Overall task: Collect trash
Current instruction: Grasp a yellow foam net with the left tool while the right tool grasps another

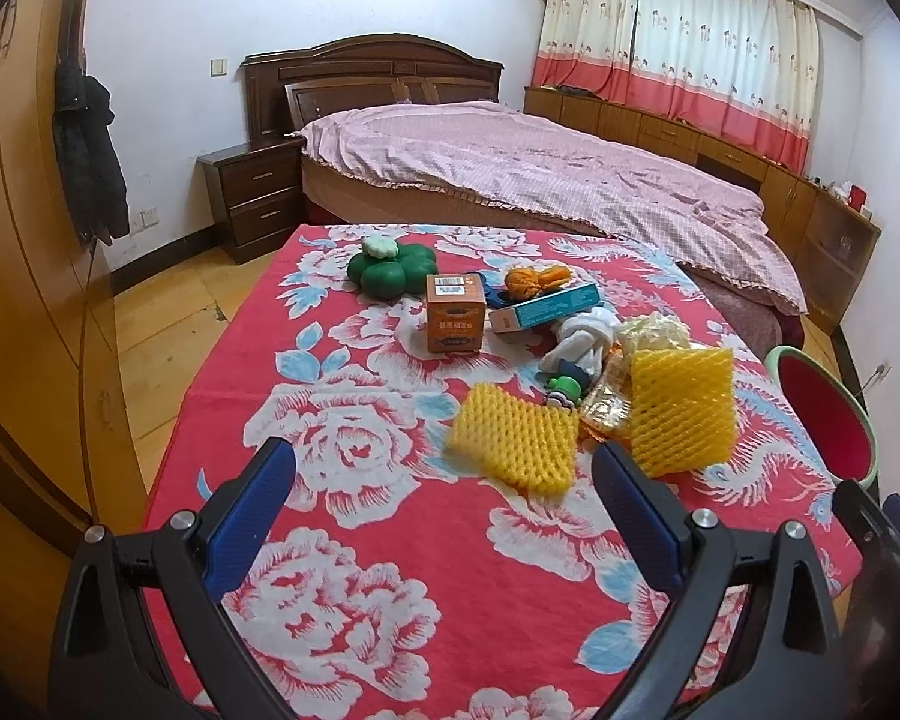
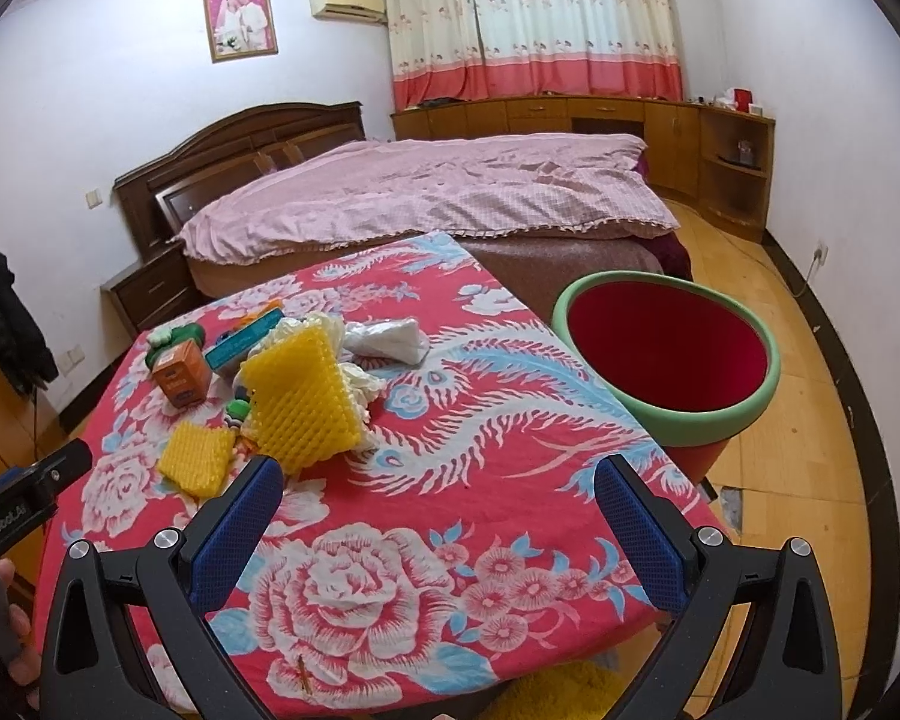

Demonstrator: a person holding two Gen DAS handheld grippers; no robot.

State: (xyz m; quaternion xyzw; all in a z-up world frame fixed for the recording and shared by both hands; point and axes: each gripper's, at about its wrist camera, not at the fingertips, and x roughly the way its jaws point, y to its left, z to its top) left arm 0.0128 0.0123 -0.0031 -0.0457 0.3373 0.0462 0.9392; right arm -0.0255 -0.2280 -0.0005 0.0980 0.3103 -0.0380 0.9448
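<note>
Left gripper: blue-padded fingers spread wide apart, holding nothing, above the desk covered by a red floral cloth. Right gripper: fingers likewise wide apart and empty, lower centre of frame. Trash lies in a cluster at centre-right of the left view: two yellow foam fruit nets, one flat, one standing tilted; crumpled white tissue; an orange carton; a teal box. A green flower-shaped cushion sits behind them. The red bin with a green rim stands beside the desk, at right.
</note>
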